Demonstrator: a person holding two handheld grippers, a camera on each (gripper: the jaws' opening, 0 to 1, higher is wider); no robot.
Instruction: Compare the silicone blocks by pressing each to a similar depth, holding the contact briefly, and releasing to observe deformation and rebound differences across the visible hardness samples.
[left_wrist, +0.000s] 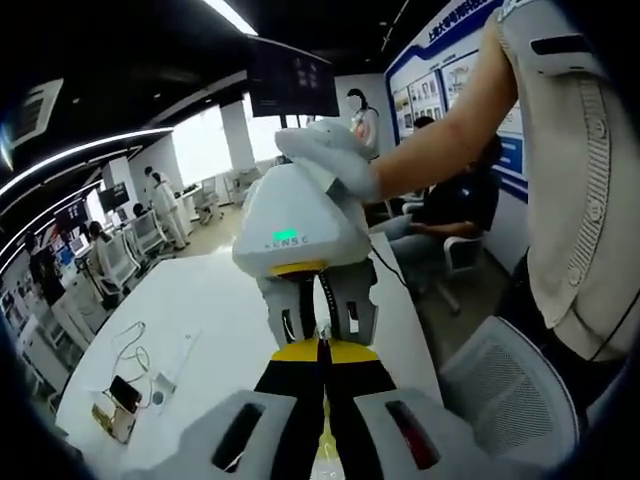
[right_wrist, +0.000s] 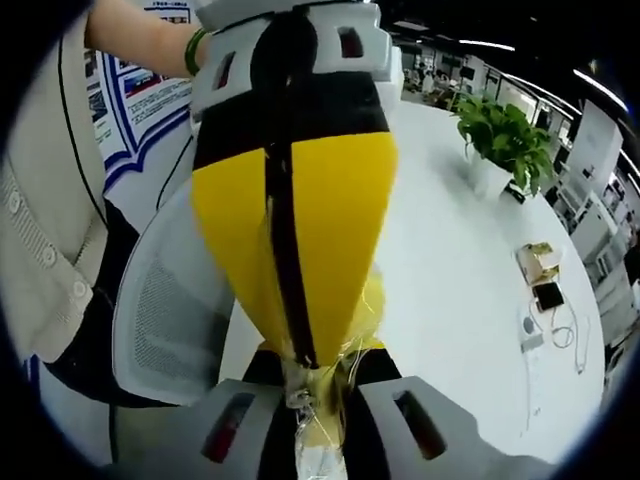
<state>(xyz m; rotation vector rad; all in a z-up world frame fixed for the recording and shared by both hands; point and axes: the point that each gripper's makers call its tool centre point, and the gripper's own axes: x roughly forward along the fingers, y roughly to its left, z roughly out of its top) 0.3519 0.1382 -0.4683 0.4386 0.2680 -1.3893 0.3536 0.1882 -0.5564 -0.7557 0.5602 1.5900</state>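
Both grippers were held above the white table (left_wrist: 220, 300), near its edge beside a white mesh chair (left_wrist: 510, 385), and pointed tip to tip. In the left gripper view, the left gripper (left_wrist: 322, 348) had its black-and-yellow jaws pressed together, with only a thin seam between them. The right gripper (left_wrist: 320, 325) faced it, held in a white-gloved hand (left_wrist: 330, 155). Its two jaws stood slightly apart on either side of the left gripper's tip. In the right gripper view, a small translucent yellowish piece (right_wrist: 318, 420) sat between the right gripper's own jaws, touching the left gripper's tip. It was too blurred to confirm as a silicone block. Whether the right jaws were clamped on it could not be determined. Crinkled clear film (right_wrist: 368, 305) hung beside the junction. A potted plant (right_wrist: 500, 130) stood at the far edge of the table. A small box (right_wrist: 538, 260) and a phone (right_wrist: 548, 295) with a cable (right_wrist: 570, 330) lay toward the table's far end. A green bracelet (right_wrist: 192, 50) showed on the wrist holding the left gripper. A seated person (left_wrist: 450, 200) was beyond the table.
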